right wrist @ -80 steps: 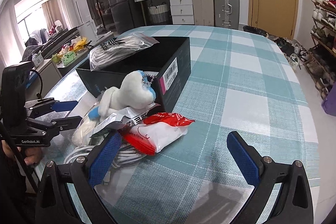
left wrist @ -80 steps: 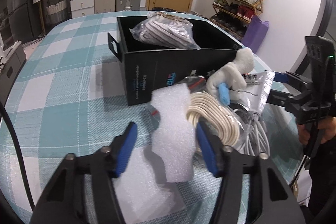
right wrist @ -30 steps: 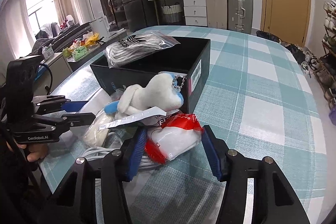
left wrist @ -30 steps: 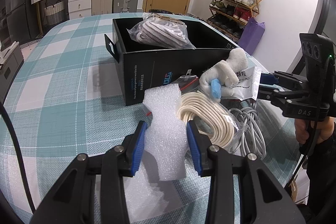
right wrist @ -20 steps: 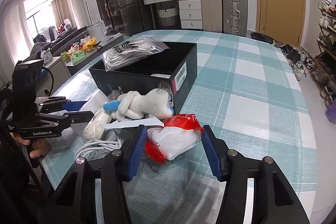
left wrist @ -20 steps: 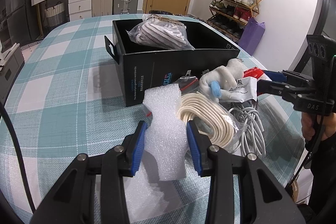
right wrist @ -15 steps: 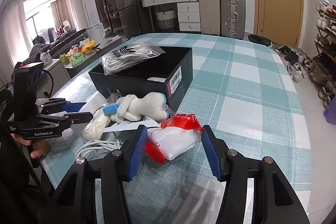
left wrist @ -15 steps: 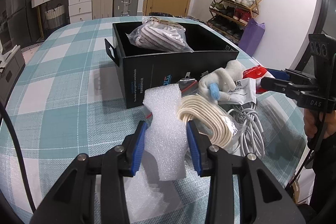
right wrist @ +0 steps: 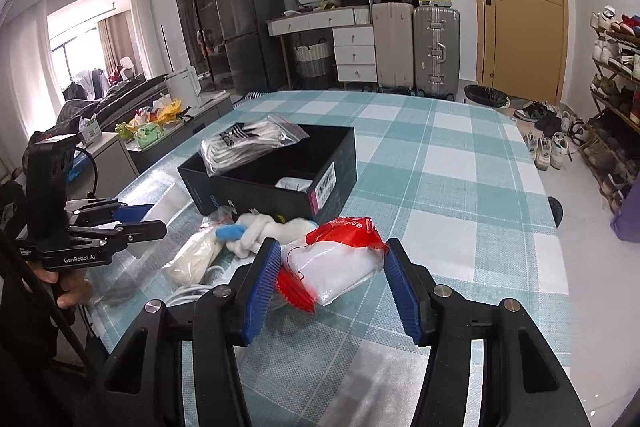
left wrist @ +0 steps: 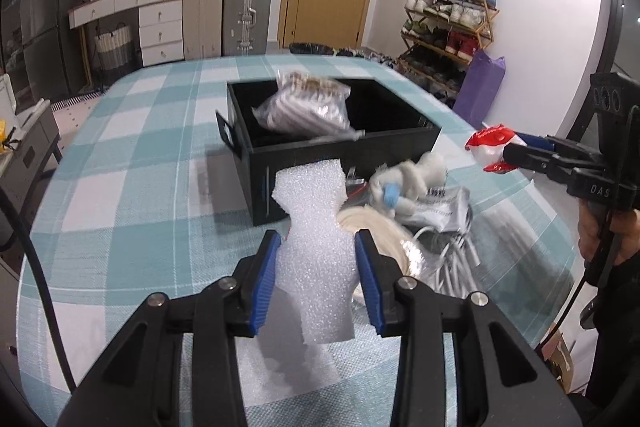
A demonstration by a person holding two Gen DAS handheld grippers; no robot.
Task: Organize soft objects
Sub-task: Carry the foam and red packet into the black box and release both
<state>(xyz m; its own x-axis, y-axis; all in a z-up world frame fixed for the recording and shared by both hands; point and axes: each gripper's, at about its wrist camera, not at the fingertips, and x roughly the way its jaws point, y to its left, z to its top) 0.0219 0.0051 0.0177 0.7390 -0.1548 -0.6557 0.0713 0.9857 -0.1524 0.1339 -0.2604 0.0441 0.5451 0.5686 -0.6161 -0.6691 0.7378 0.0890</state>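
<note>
My left gripper [left wrist: 318, 283] is shut on a white foam piece [left wrist: 314, 247] and holds it above the checked table. My right gripper [right wrist: 330, 279] is shut on a red and white plastic packet [right wrist: 334, 261], also lifted; it shows in the left wrist view [left wrist: 490, 147] at the right. A black box [left wrist: 332, 143] stands mid-table with a clear bag of white fabric [left wrist: 306, 109] leaning in it. A white plush toy with a blue tip [right wrist: 264, 229] lies in front of the box on a pile of bagged cord [left wrist: 380, 231] and white cables [left wrist: 452, 263].
The teal and white checked tablecloth [right wrist: 448, 163] covers a round table whose edge is close at the front. The box holds a small white item [right wrist: 294, 183] in its near corner. Suitcases, drawers, a door and a shoe rack stand beyond the table.
Both grippers closed on their items: left on the foam, right on the red and white packet. Both have since lifted up and back from the pile. The plush toy has slumped lower.
</note>
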